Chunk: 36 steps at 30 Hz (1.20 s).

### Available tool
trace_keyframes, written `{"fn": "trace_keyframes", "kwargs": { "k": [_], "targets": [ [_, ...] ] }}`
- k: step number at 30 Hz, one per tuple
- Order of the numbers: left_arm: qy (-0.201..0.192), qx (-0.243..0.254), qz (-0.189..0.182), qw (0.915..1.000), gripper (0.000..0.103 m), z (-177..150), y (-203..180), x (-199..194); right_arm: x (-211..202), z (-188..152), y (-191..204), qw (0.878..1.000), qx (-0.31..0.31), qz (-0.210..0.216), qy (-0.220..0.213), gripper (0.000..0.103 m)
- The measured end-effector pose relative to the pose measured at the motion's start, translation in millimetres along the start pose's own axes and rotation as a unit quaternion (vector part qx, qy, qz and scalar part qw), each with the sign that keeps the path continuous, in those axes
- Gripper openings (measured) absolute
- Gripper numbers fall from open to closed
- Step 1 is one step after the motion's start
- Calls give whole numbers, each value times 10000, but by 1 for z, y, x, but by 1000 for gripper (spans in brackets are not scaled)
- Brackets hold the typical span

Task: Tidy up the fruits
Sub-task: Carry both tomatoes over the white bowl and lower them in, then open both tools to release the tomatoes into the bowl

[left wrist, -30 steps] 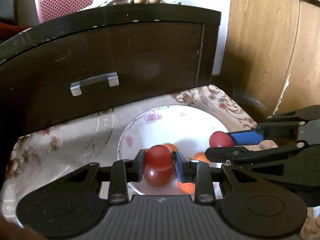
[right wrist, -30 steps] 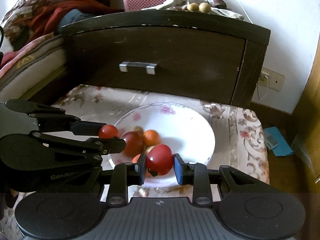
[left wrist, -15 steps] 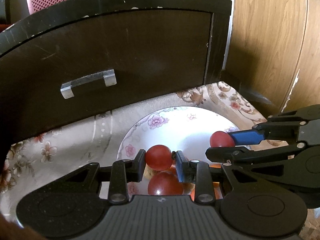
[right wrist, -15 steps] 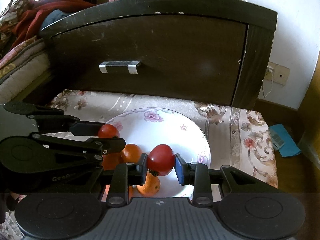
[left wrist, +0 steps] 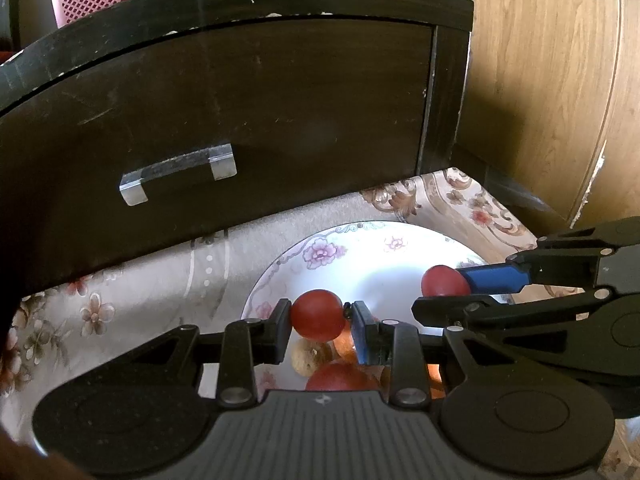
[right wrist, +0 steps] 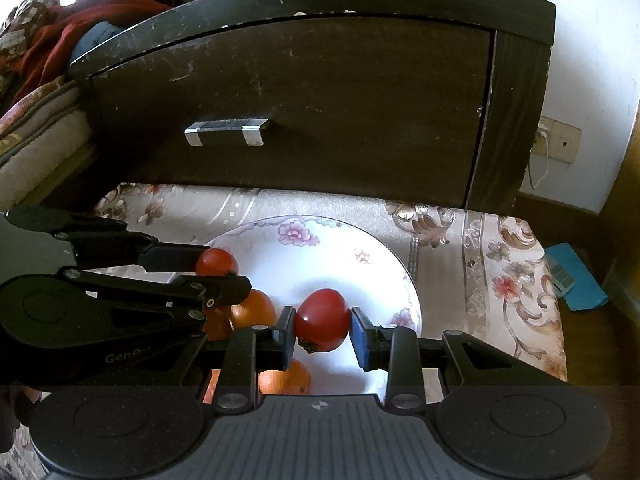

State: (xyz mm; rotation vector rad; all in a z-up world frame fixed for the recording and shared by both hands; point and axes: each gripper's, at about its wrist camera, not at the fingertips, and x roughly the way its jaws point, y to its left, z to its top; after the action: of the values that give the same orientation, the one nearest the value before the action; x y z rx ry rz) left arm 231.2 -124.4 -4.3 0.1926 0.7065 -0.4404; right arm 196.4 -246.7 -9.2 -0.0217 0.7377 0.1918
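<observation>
Red tomatoes are up in both claws: left claw (left wrist: 318, 316) clamps one tomato (left wrist: 318, 314), right claw (right wrist: 322, 330) another (right wrist: 322, 320), mid-frame over the plate (right wrist: 384, 256). Oranges (right wrist: 254, 308) wait below; sorting looks unfinished.

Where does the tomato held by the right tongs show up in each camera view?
Left wrist view: the tomato in the right tongs sits at right of centre, over the plate.
Right wrist view: the same tomato is low in the centre, between the pads.
Shared landmark: the silver drawer handle on the dark cabinet behind the plate.
</observation>
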Motion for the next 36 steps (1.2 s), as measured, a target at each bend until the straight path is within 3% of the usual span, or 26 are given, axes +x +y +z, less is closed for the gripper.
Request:
{"fn": "trace_keyframes", "kwargs": {
  "k": [23, 36],
  "targets": [
    [-6, 32, 27, 10000, 42, 2, 1, -2, 2, 0, -6, 9999, 70, -66, -38, 28],
    [-86, -141, 56, 9998, 46, -9, 11, -39, -20, -1, 3, 9997, -54, -187, -173, 32]
  ]
}}
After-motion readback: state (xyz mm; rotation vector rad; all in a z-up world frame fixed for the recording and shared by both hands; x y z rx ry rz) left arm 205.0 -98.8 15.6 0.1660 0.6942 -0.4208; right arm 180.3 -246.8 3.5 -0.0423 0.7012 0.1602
